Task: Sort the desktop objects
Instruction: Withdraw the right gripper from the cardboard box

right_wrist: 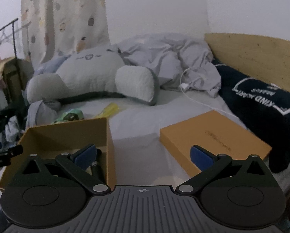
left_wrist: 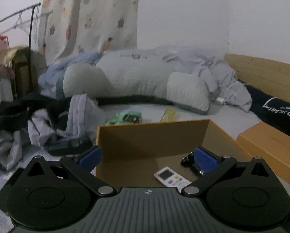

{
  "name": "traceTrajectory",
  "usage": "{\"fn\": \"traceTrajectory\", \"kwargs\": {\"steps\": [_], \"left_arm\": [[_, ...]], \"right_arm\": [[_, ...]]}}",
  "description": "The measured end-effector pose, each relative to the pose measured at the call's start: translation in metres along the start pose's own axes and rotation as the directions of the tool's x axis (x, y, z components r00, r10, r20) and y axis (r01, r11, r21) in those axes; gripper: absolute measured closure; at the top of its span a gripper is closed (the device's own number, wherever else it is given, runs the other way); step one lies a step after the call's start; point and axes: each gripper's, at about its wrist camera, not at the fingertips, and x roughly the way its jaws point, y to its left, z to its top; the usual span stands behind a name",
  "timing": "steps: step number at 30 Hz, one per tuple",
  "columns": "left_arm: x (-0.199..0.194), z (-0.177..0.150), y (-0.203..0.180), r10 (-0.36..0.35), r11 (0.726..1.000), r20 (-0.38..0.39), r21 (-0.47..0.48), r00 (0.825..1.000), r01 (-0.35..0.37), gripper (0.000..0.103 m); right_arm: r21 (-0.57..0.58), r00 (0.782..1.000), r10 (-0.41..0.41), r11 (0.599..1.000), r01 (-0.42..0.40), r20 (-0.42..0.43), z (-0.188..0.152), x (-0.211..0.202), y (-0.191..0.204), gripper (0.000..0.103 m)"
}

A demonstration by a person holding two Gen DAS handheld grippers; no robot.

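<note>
Both your grippers hang with jaws spread wide and nothing between them: the left gripper (left_wrist: pixel 148 156) over the open orange box (left_wrist: pixel 152 136), the right gripper (right_wrist: pixel 144 155) over the bare sheet between that box (right_wrist: pixel 67 134) and its flat lid (right_wrist: pixel 213 136), which lies well apart toward the headboard side of the bed.

Inside the box you already have a white remote (left_wrist: pixel 171 177) on the floor and a small black object (left_wrist: pixel 189 162) beside it, too dark to name. Still loose on the bed (right_wrist: pixel 137 124), just beyond the box's far wall, are a green packet (left_wrist: pixel 125 117) and a yellow packet (left_wrist: pixel 168 114).

Both packets look light and crinkly, probably soft film that will fold or slip; I'd take each across its flat middle, jaws closing low against the sheet, gently enough not to crush the contents. The lid looks like stiff card and light; grip it by one edge.

The mattress is soft and will give under pressure. A grey cushion (right_wrist: pixel 98 77), crumpled bedding (right_wrist: pixel 170 58), a white charger cable (right_wrist: pixel 189 91) and piled clothes (left_wrist: pixel 24 128) crowd the bed's far and left edges
</note>
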Motion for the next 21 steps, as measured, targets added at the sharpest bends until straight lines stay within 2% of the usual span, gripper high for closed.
{"fn": "traceTrajectory", "kwargs": {"steps": [5, 13, 21], "left_arm": [[-0.007, 0.0, -0.009, -0.034, 0.999, 0.041, 0.017, 0.999, 0.033, 0.0], [-0.012, 0.0, -0.024, -0.091, 0.995, 0.084, 0.056, 0.992, 0.087, 0.0], [-0.013, -0.001, -0.022, -0.114, 0.992, 0.091, 0.056, 0.989, 0.11, 0.0]], "right_arm": [[-0.035, 0.999, -0.007, 0.999, 0.009, 0.032, -0.015, 0.003, 0.009, 0.0], [-0.103, 0.999, -0.022, 0.994, 0.026, 0.034, -0.024, 0.01, 0.023, 0.0], [-0.058, 0.999, -0.026, 0.998, 0.024, -0.032, -0.025, 0.021, 0.024, 0.0]]}}
